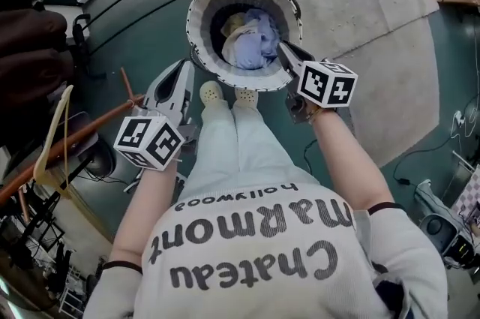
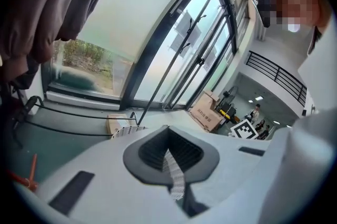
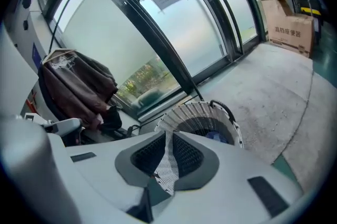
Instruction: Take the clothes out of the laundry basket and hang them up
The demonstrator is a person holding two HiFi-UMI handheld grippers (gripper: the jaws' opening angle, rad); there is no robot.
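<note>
The soft, crumpled pale-blue and cream clothes [image 1: 251, 43] are lying heaped inside the round, ribbed white laundry basket [image 1: 196, 25]. The right gripper [image 1: 286, 51], jaws pressed together on nothing, is hovering at the rim's four o'clock, with the clothes toward nine o'clock from its tips. The left gripper [image 1: 185, 70], likewise closed and empty, is hanging farther off at the basket's eight o'clock.
</note>
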